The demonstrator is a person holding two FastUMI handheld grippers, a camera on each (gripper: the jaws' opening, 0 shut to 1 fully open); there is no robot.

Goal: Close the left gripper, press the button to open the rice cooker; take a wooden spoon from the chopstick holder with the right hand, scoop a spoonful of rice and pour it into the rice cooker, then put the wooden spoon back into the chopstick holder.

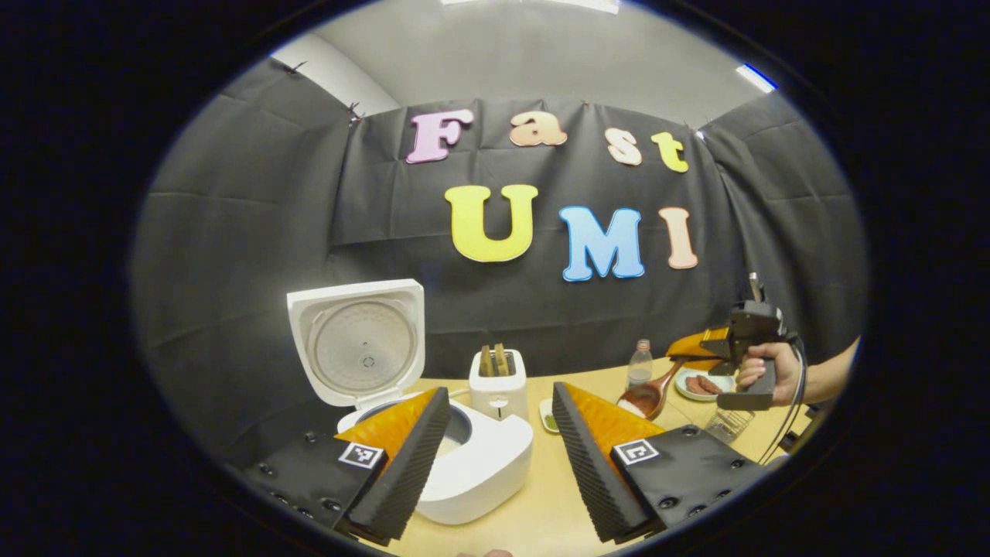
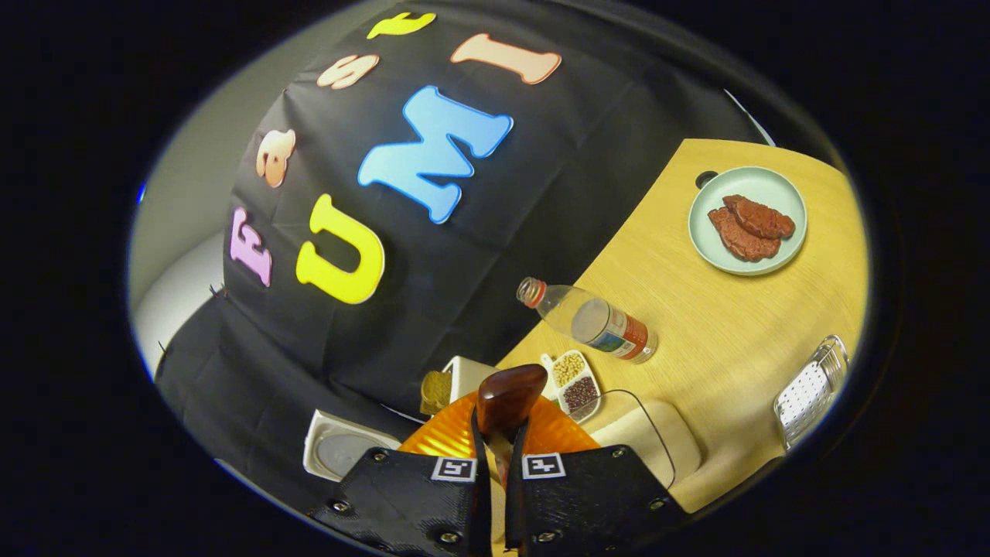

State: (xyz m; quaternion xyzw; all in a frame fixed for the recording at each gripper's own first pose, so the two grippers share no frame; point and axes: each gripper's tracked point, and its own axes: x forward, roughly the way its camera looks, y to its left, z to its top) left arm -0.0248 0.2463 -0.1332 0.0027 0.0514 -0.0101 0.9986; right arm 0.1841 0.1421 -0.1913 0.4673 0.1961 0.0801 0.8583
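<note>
The white rice cooker (image 1: 479,472) stands open with its lid (image 1: 360,340) upright; the lid (image 2: 340,449) also appears in the right gripper view. My left gripper (image 1: 500,402) is open, and its left finger (image 1: 402,464) hangs over the pot's mouth. Off to the right, a hand holds my right gripper (image 1: 746,348) above the table. It is shut on the handle of the wooden spoon (image 1: 650,394), whose bowl slants down to the left. In the right gripper view the spoon (image 2: 506,398) juts out from the gripper (image 2: 495,456). Any rice in the spoon is hidden. The wire chopstick holder (image 2: 808,394) stands at the right.
A toaster (image 1: 499,379) sits behind the cooker. Also on the wooden table (image 2: 719,325) are a lying bottle (image 2: 592,319), a plate of meat (image 2: 746,220), a small two-part dish of beans (image 2: 574,381) and a clear rice container (image 2: 646,441).
</note>
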